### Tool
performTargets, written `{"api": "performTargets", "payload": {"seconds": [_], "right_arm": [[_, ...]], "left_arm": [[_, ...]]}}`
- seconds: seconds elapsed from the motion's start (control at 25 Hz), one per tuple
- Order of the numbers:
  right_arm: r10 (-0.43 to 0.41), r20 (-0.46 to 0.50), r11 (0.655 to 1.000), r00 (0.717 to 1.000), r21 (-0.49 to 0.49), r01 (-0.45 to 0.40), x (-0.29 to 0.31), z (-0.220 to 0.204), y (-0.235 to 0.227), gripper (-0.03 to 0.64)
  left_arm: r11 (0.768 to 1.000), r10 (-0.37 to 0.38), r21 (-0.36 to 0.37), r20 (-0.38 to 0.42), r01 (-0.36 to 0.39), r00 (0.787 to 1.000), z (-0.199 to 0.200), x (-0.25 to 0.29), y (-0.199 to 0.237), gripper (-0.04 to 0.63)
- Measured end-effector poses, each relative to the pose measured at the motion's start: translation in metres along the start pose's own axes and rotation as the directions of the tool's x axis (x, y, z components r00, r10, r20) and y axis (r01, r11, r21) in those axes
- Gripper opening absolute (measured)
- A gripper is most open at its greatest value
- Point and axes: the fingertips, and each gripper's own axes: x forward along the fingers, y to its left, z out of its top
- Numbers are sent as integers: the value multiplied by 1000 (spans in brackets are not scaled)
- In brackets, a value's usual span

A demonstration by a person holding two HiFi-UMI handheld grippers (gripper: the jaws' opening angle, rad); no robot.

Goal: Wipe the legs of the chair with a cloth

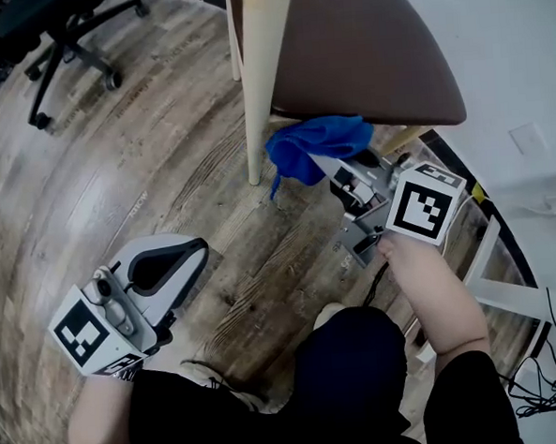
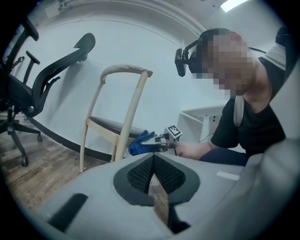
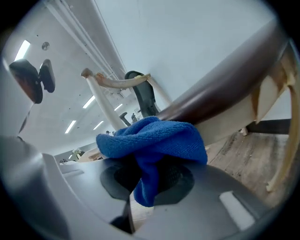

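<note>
The wooden chair has a brown seat [image 1: 361,42] and cream legs. One leg [image 1: 258,86] stands just left of the blue cloth [image 1: 316,148]. My right gripper [image 1: 339,172] is shut on that cloth under the seat's front edge; whether the cloth touches the leg I cannot tell. In the right gripper view the cloth [image 3: 152,140] bunches over the jaws of the right gripper [image 3: 147,180], below the seat's underside [image 3: 225,93]. My left gripper [image 1: 197,249] hangs low at the left, shut and holding nothing. The left gripper [image 2: 153,161] faces the chair [image 2: 117,126] and the cloth [image 2: 140,143].
A black office chair [image 1: 60,37] on castors stands at the far left on the wood floor. A white table frame [image 1: 508,291] and cables [image 1: 551,378] lie at the right, near the wall. The person's knee [image 1: 352,353] is below the right gripper.
</note>
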Motion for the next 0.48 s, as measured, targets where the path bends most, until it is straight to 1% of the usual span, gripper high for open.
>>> {"api": "performTargets", "payload": {"seconds": [0.12,0.28,0.4,0.48], "right_arm": [[-86,26,996,996,-17,86,-30,15,-26,66],[-199,73,979,977,-27,201,-71,33,-59,66],[-288,126,956,949,-25,293,-105,49,-86,66],[-347,165,936,923,4,351,-128,59,-106,66]], "left_arm": [[1000,6,1,6,-6,1000,2,-2,2,-2],[1000,8,-6,2,-8,1000,-1,1,5,-2],[1000,4,-9,-5,-4,1000,-3,5,6,-2],[1000,1,-11,-9,-1,1000,-5,8,7,-2]]}}
